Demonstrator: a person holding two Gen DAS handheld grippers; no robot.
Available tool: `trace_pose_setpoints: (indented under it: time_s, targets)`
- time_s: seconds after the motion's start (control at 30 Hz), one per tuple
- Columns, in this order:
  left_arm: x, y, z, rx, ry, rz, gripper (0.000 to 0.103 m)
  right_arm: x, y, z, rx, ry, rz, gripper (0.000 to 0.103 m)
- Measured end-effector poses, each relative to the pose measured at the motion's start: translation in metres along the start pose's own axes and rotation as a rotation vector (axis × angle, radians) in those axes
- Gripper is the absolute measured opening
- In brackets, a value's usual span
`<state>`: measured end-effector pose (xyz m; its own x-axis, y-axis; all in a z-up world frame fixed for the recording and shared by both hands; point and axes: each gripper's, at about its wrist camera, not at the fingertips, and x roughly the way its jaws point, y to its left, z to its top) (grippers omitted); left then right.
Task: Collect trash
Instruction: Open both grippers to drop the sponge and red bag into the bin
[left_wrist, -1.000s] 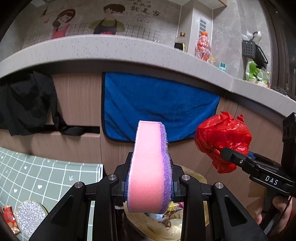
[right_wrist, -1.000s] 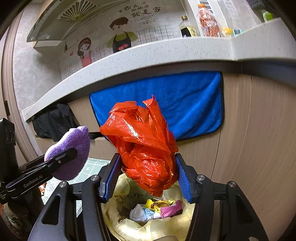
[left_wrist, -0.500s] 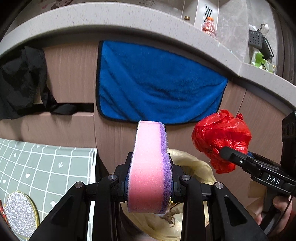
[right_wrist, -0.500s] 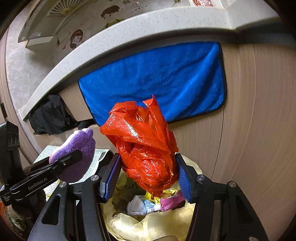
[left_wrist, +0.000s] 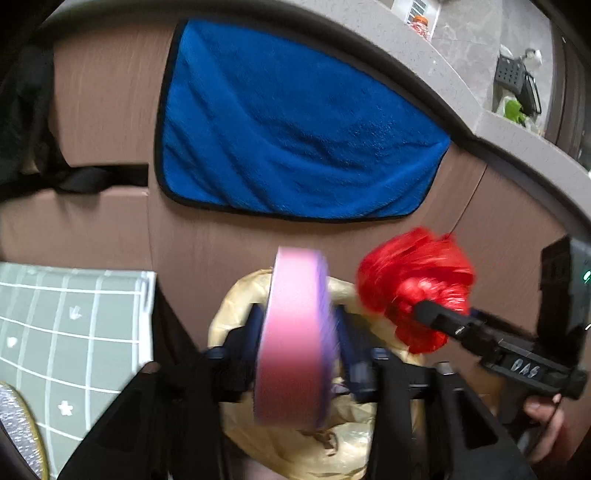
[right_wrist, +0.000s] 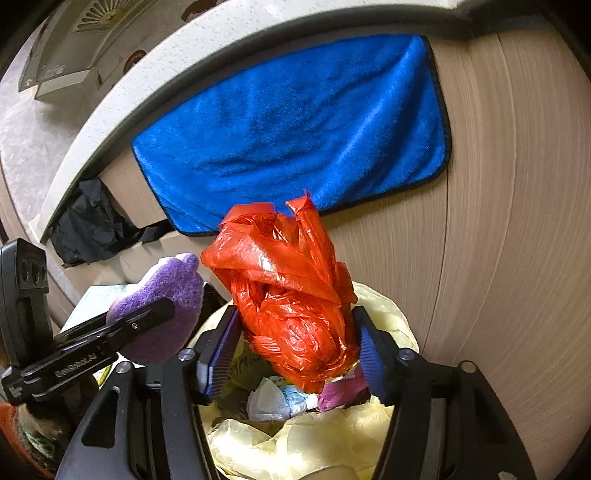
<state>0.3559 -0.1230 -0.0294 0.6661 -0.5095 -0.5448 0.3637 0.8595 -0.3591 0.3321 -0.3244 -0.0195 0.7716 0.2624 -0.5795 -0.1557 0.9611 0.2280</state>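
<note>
Left gripper: clamping the pink-and-purple sponge, hanging over the yellow-lined trash bin | Right gripper: gripping the crumpled red plastic bag above the bin mouth | Left view only: grid-patterned mat sitting left of bin | Right view only: wrappers lying inside bin | Blue towel hanging behind.

Blue towel with black edging, hanging flat on the wood-grain cabinet front beneath the speckled countertop edge. Black cloth at nine o'clock of the towel. Green grid-patterned mat at seven o'clock.
</note>
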Motion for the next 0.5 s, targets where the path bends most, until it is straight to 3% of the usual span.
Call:
trace_pose_setpoints:
  time_s: [0.03,0.23,0.5]
  targets:
    - [0.000,0.004,0.002,-0.018,-0.001,-0.015,0.062,0.002,-0.001,-0.001,0.004,0.008,-0.009,0.061]
    - [-0.018,0.018,0.012,-0.050,-0.030,0.014,0.065,0.004,-0.004,-0.005,0.031,0.011,-0.022,0.062]
    - [-0.091,0.060,0.005,-0.035,-0.110,0.171,0.065,-0.019,0.015,-0.001,0.017,-0.046,-0.013,0.062]
